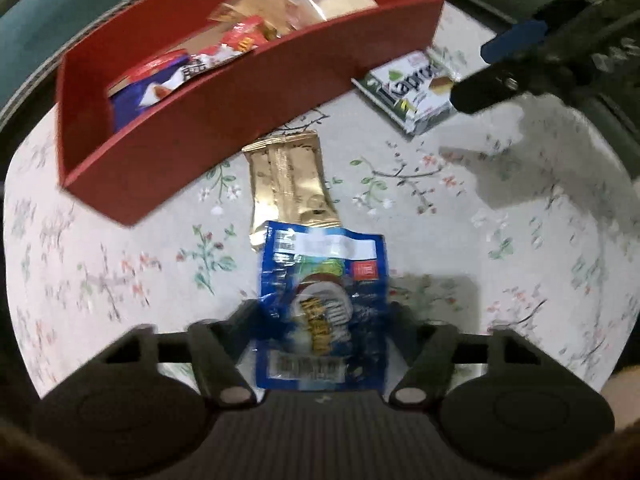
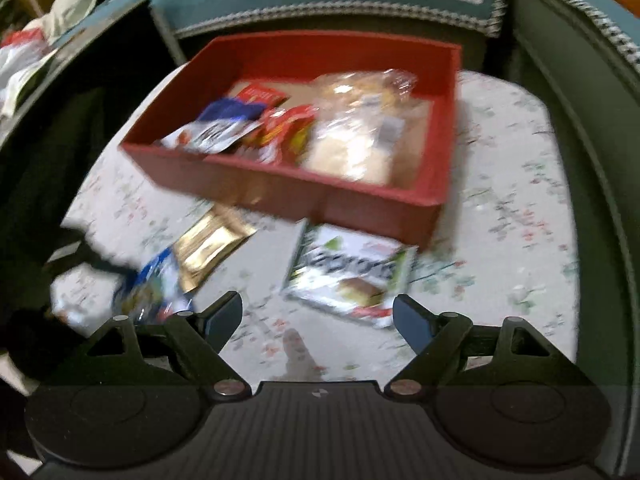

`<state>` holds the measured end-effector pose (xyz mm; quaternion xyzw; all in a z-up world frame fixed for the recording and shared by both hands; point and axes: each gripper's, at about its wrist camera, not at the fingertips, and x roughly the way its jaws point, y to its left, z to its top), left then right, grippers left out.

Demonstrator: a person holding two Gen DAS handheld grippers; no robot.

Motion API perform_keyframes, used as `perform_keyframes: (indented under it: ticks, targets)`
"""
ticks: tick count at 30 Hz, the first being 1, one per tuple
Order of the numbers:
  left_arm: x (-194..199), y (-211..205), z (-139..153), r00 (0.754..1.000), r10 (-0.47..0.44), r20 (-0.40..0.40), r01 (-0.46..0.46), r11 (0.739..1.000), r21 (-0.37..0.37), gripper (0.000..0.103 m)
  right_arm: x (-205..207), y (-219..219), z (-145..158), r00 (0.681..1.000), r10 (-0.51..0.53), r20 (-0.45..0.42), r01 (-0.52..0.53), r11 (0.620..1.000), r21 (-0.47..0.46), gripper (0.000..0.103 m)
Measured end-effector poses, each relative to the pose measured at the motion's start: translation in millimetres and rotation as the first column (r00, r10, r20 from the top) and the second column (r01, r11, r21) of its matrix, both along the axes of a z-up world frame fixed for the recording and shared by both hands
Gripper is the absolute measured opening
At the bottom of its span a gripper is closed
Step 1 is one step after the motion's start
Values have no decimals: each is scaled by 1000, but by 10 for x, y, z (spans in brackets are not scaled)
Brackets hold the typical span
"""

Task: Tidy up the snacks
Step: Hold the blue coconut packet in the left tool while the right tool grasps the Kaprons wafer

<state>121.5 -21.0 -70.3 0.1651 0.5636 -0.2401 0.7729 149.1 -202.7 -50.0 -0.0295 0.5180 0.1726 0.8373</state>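
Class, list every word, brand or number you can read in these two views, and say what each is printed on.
"Kapro…", last letters unclear: white-and-green wafer pack on the floral cloth.
Blue snack bag in the left gripper: yellow lettering and barcode digits too blurred to read.
Packets in the red box: print too blurred to read.
Gold sachet: no legible text.

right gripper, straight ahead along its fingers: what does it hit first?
Most likely the green-and-white wafer pack, lying on the floral cloth just ahead of the open right gripper. The red box sits behind it. Motion blur makes depth uncertain.
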Motion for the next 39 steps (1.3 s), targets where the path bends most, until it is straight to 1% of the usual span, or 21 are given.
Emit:
perform_keyframes:
  ticks: [3, 7, 8, 11, 13, 14, 16, 18, 20, 21, 24, 25, 27, 28, 29, 31, 34, 36, 37, 38, 39]
  targets:
    - [-118, 3, -1, 995, 97, 33, -96, 995, -19, 98, 50, -144, 15, 999, -51, 7, 51, 999, 3, 87]
    - [-217, 131, 111, 975, 218, 43, -214, 973, -86, 98, 121, -246, -19, 995, -96, -1, 96, 995, 10, 87]
    - [-238, 144, 142, 967, 251, 47, -244, 964, -108, 98, 141, -250, -37, 995, -99, -5, 99, 995, 6, 87]
    - [-287, 260, 208, 942, 335, 21, -326, 928, -182, 98, 211, -227, -82, 996, -90, -21, 90, 996, 4, 87]
    - [-301, 328, 227, 929, 370, 3, -361, 908, -210, 98, 294, -207, -143, 990, -134, -53, 136, 990, 37, 87]
    - [-311, 352, 249, 926, 377, -4, -368, 904, -219, 98, 339, -174, -180, 987, -144, -65, 147, 988, 45, 87]
    - [-312, 324, 247, 926, 377, -14, -370, 902, -224, 98, 382, -73, -220, 989, -134, -68, 137, 990, 43, 87]
    - [-303, 336, 247, 926, 376, -16, -370, 900, -232, 98, 417, 44, -261, 989, -130, -71, 133, 990, 41, 89]
    - [-296, 359, 258, 925, 379, -25, -374, 896, -241, 98, 442, 141, -310, 989, -135, -65, 135, 991, 6, 90]
    - [-257, 337, 214, 924, 382, -29, -377, 894, -242, 98, 453, 178, -345, 988, -138, -74, 138, 990, -8, 90]
    - [-245, 348, 206, 924, 382, -31, -377, 893, -245, 98, 440, 262, -421, 988, -134, -76, 132, 991, -37, 91]
    - [-239, 351, 194, 922, 385, -30, -381, 893, -239, 98, 427, 288, -433, 990, -130, -61, 127, 991, -50, 93]
    - [-235, 359, 160, 919, 392, -31, -389, 893, -227, 98, 427, 318, -455, 989, -133, -60, 130, 990, -60, 98]
    - [-227, 361, 137, 917, 397, -30, -393, 893, -218, 98, 425, 322, -468, 989, -133, -68, 129, 990, -60, 103]
    - [-217, 359, 116, 915, 402, -28, -399, 893, -207, 98, 418, 329, -486, 989, -129, -79, 123, 990, -69, 103]
    - [-198, 352, 74, 911, 412, -24, -409, 893, -190, 98, 380, 374, -503, 992, -106, -61, 100, 990, -102, 103]
    - [-192, 297, 65, 914, 405, 10, -398, 902, -165, 98, 342, 411, -522, 995, -87, -45, 81, 988, -128, 103]
    - [-194, 269, 55, 915, 402, 19, -395, 906, -154, 98, 305, 417, -514, 997, -70, -35, 64, 987, -148, 100]
    - [-197, 258, 52, 916, 400, 24, -393, 908, -149, 98, 281, 413, -503, 998, -65, -28, 59, 986, -158, 95]
    - [-201, 238, 49, 918, 395, 32, -387, 911, -140, 98, 250, 408, -483, 998, -55, -17, 52, 985, -165, 86]
    - [-201, 222, 47, 919, 393, 37, -386, 913, -132, 99, 207, 397, -457, 999, -48, -4, 47, 985, -167, 82]
